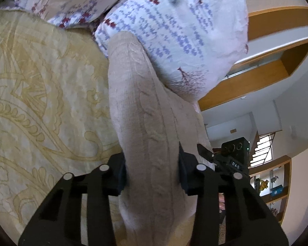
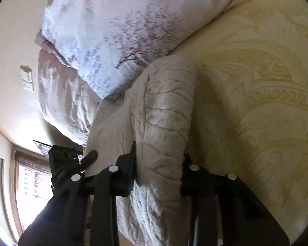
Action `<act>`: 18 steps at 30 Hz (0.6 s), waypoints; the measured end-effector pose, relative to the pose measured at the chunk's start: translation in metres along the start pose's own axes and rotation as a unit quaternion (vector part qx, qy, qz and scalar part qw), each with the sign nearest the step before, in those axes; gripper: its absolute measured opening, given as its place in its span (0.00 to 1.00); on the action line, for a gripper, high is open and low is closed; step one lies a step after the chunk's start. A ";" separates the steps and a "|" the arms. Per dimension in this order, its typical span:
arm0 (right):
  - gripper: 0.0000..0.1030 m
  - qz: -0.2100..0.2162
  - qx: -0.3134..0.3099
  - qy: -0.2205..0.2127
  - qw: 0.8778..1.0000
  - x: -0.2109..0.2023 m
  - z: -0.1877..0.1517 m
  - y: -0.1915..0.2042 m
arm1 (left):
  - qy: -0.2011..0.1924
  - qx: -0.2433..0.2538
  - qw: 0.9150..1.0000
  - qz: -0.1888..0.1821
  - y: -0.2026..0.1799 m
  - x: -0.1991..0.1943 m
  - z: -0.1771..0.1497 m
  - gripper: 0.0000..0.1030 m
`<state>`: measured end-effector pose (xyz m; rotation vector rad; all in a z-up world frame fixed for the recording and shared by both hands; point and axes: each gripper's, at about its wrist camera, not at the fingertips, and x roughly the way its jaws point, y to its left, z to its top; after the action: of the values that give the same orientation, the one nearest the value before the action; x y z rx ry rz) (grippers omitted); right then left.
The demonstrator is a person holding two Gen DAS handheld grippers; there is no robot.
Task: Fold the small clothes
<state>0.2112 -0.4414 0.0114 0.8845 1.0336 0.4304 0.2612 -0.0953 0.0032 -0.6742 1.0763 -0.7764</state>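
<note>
My left gripper and right gripper each pinch the beige cable-knit sweater, which stretches straight ahead toward the floral pillows.

Sweater lies on the bedspread, pillows behind it

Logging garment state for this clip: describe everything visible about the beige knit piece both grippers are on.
The beige knit garment is a soft, fuzzy cable-knit in pale beige, with raised twisted ribs along its length. It is bunched into a thick folded band, lifted off the cream patterned bedspread near the floral pillows. The left gripper and the right gripper each pinch it between their fingers. Its full shape and type cannot be told.
</note>
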 end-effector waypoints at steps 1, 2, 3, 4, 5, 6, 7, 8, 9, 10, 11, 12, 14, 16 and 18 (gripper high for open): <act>0.28 0.007 -0.003 -0.003 1.000 -0.002 -0.001 0.003 | -0.001 0.002 1.000 -0.008 -0.002 -0.004 0.000 0.37; 0.28 0.012 -0.007 -0.005 1.000 -0.003 -0.002 0.007 | -0.001 0.005 1.000 -0.014 -0.003 -0.007 -0.001 0.36; 0.27 0.016 -0.011 -0.005 1.000 -0.003 -0.004 0.011 | -0.001 0.009 1.000 -0.019 -0.005 -0.011 -0.002 0.36; 0.27 0.019 -0.016 -0.005 1.000 -0.003 -0.007 0.018 | -0.002 0.015 1.000 -0.021 -0.007 -0.016 -0.003 0.36; 0.27 0.021 -0.019 -0.003 1.000 -0.002 -0.009 0.022 | -0.003 0.019 1.000 -0.023 -0.008 -0.021 -0.003 0.36; 0.27 0.023 -0.021 -0.002 1.000 0.000 -0.011 0.027 | -0.005 0.025 0.999 -0.024 -0.009 -0.029 -0.004 0.36; 0.27 0.027 -0.024 0.001 0.999 0.002 -0.015 0.034 | -0.007 0.027 0.999 -0.023 -0.008 -0.037 -0.007 0.36; 0.27 0.031 -0.026 0.001 0.999 0.005 -0.017 0.038 | -0.010 0.029 0.999 -0.022 -0.007 -0.044 -0.008 0.36; 0.27 0.036 -0.028 0.002 0.999 0.008 -0.018 0.042 | -0.014 0.029 0.999 -0.021 -0.005 -0.051 -0.008 0.36; 0.27 0.044 -0.031 0.003 0.999 0.012 -0.021 0.049 | -0.019 0.031 0.999 -0.020 -0.002 -0.061 -0.009 0.36; 0.27 0.048 -0.034 0.003 0.998 0.015 -0.022 0.054 | -0.024 0.032 0.999 -0.017 0.001 -0.069 -0.009 0.36; 0.27 0.052 -0.038 0.004 0.998 0.019 -0.024 0.058 | -0.029 0.032 0.999 -0.015 0.004 -0.078 -0.008 0.36; 0.27 0.058 -0.046 0.008 0.997 0.031 -0.027 0.070 | -0.038 0.032 0.999 -0.010 0.010 -0.091 -0.007 0.36; 0.26 0.059 -0.054 0.012 0.997 0.046 -0.029 0.082 | -0.050 0.033 0.998 -0.001 0.018 -0.110 -0.006 0.36; 0.26 0.056 -0.062 0.013 0.996 0.060 -0.030 0.093 | -0.059 0.035 0.998 0.009 0.027 -0.125 -0.003 0.36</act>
<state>0.2209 -0.3323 0.0452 0.8288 0.9728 0.5957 0.2305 0.0222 0.0442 -0.6415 0.9424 -0.7467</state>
